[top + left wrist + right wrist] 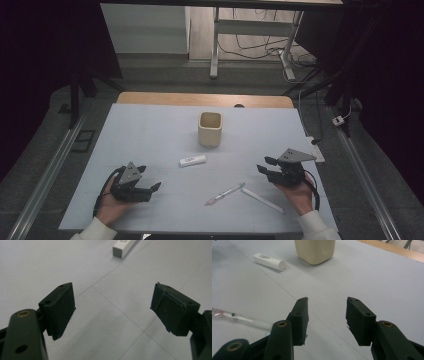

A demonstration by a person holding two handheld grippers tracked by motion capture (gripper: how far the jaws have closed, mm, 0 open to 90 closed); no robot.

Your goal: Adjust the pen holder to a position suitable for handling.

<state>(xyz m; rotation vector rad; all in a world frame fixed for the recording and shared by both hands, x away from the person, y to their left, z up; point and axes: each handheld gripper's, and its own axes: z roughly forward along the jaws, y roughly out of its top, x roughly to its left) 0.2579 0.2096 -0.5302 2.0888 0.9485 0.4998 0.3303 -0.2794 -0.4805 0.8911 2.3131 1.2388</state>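
**Both grippers empty over the white table, writing items loose near the cup**

Landmark: the cream cup [210, 128], upright on the white table [150, 130], toward its far middle.

Left gripper [150, 189]: held in the person's left hand [111, 205], well to the near left of the cup. Fingers [60, 310] stand wide apart with bare table surface between them; nothing gripped.

Right gripper [265, 166]: held in the right hand [297, 192], to the near right of the cup. Fingers [299, 320] stand apart, about half spread, nothing between them. The pads touch no item.

White marker-like stick [192, 160]: lies flat just on the near side of the cup, slightly to its left, clear of it. In the right gripper view it lies to the left of the cup [315, 251], rounded end toward the camera.

Clear pen [225, 194]: lies flat, nearer to the person than the cup, between the two grippers, closer to the right one. One end looks pinkish; the view is too soft to say more.

White rod [262, 200]: lies flat just beside the pen, on its right, close below the right gripper. Whether its end touches the pen, cannot tell.
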